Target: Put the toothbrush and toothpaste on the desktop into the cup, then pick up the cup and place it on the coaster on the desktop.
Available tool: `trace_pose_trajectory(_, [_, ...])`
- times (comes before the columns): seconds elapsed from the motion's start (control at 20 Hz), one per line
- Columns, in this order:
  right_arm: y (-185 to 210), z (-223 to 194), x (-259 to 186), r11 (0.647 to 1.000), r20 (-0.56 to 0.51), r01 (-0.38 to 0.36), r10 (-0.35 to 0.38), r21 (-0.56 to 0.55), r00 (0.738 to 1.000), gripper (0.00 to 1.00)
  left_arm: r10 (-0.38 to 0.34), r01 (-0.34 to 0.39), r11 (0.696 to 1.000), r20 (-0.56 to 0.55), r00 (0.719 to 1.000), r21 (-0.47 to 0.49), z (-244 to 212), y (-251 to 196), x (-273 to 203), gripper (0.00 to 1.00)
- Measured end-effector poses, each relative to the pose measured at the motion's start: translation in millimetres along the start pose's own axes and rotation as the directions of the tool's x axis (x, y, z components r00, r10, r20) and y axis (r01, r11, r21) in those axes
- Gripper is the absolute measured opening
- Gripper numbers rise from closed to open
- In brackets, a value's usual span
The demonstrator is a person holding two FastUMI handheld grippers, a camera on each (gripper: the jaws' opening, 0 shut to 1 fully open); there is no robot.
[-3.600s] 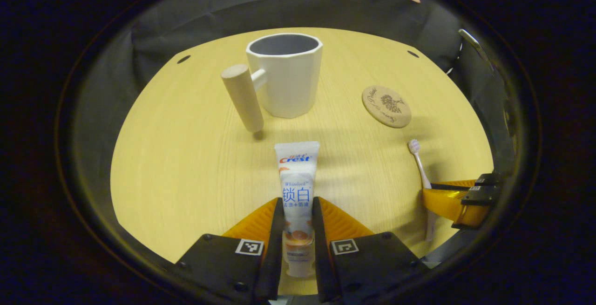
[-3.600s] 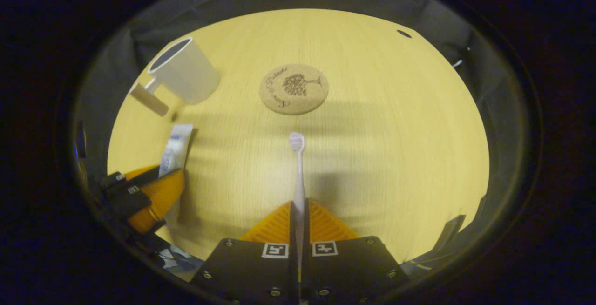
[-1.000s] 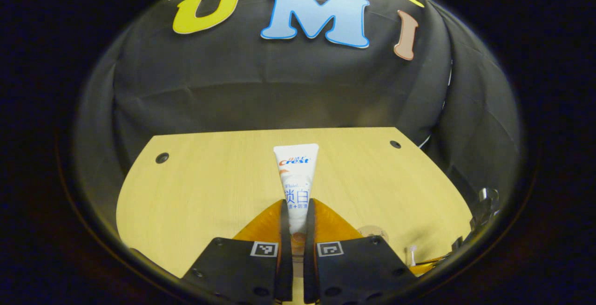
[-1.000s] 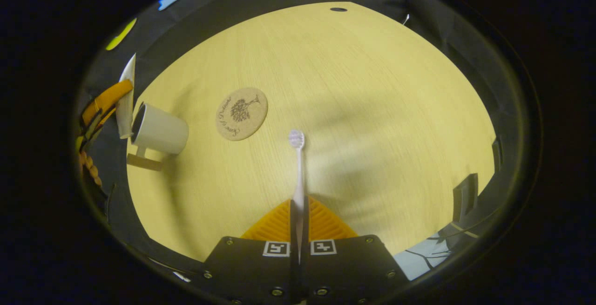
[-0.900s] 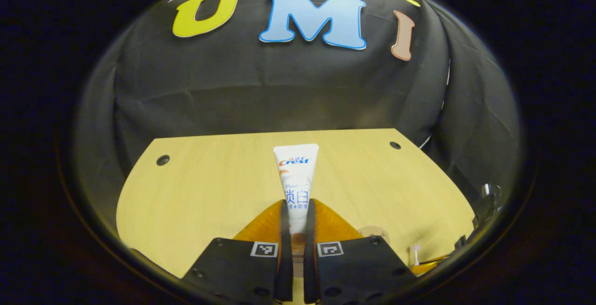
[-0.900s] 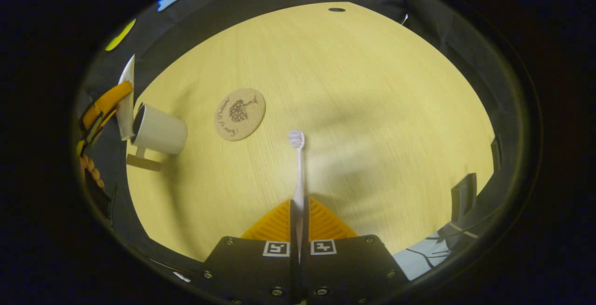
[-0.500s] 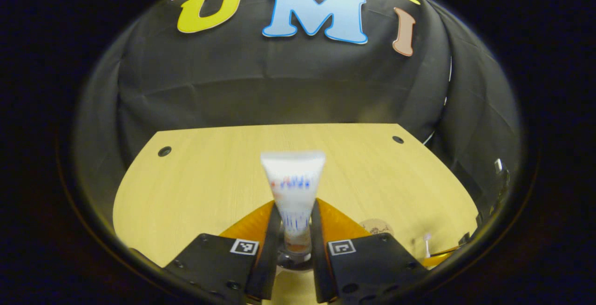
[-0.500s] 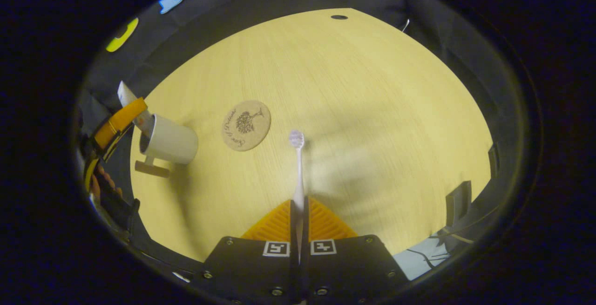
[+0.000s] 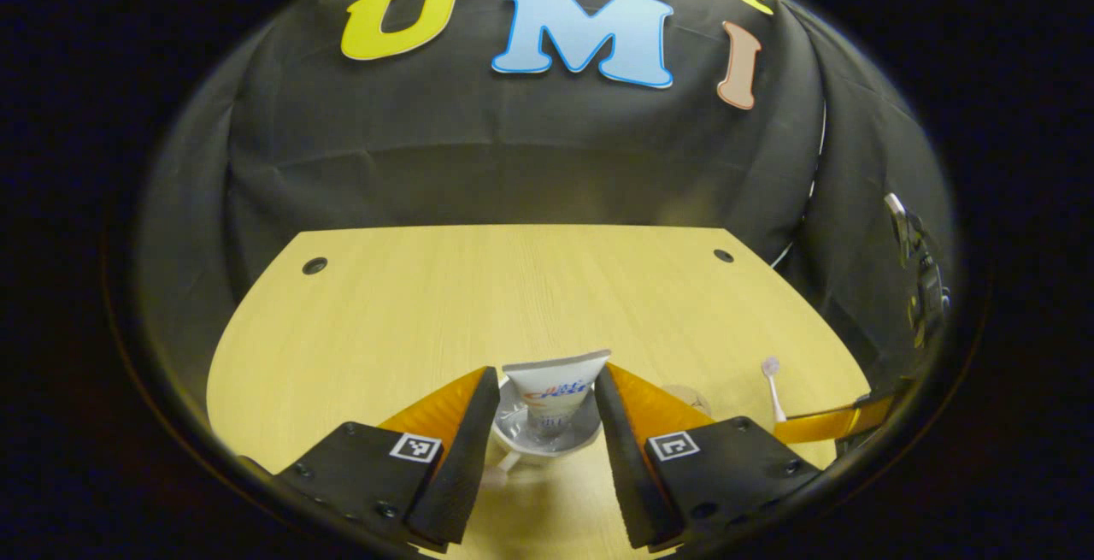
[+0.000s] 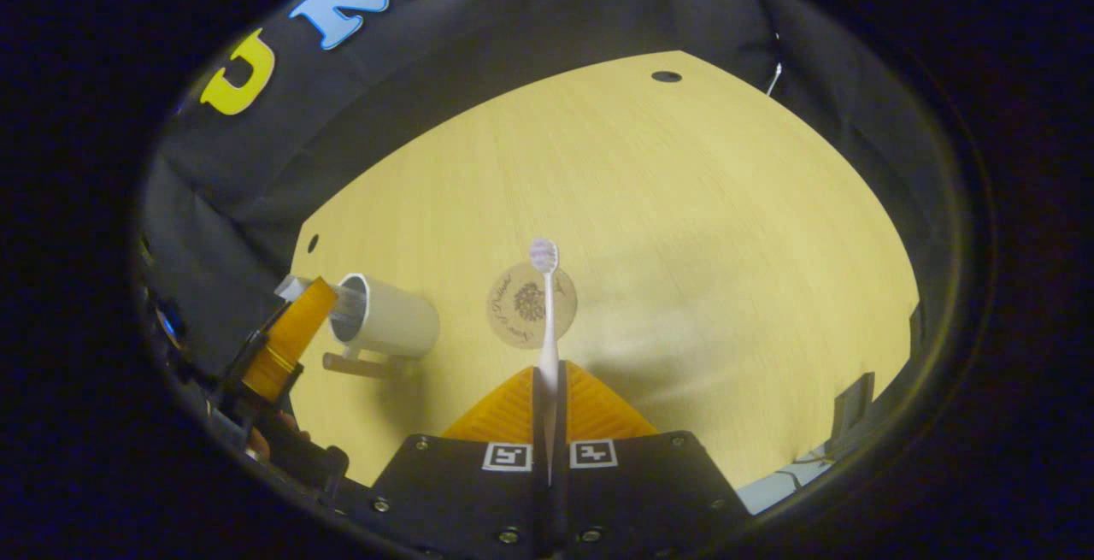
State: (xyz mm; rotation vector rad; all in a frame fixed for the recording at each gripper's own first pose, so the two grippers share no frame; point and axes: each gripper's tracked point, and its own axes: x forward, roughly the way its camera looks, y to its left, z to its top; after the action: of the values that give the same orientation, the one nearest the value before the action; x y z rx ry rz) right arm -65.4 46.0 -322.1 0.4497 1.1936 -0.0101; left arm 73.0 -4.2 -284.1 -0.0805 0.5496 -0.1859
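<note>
The left gripper [image 9: 540,449] is hanging spread wide above the white cup [image 9: 547,430], leaving the toothpaste tube [image 9: 555,391] standing in it, while the right gripper [image 10: 547,423] is clamping the toothbrush [image 10: 547,321] (next for the cup, presumably) over the counter [image 10: 684,226] before the coaster [image 10: 517,308].

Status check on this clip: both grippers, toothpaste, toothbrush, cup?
Left gripper open, toothpaste standing in the cup. Right gripper shut on toothbrush, off to the cup's side. Coaster bare, nothing blocking.
</note>
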Motion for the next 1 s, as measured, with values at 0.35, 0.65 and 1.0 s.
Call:
trace_pose_trajectory(0.35, [61,42,3,0.996,0.087,-0.08,0.083,-0.034,0.993,0.02,0.011,-0.011,1.0,0.036,0.999,-0.007,4,7,-36,0.74])
trace_pose_trajectory(0.65, [116,66,13,0.987,0.144,-0.156,0.158,-0.025,0.977,0.02,0.031,-0.028,0.998,0.044,0.999,-0.049,1,25,-70,0.74])
trace_pose_trajectory(1.0, [161,96,42,0.981,0.235,-0.191,0.19,-0.017,0.953,0.02,0.099,-0.096,0.993,0.039,0.994,-0.068,-5,72,-110,0.73])
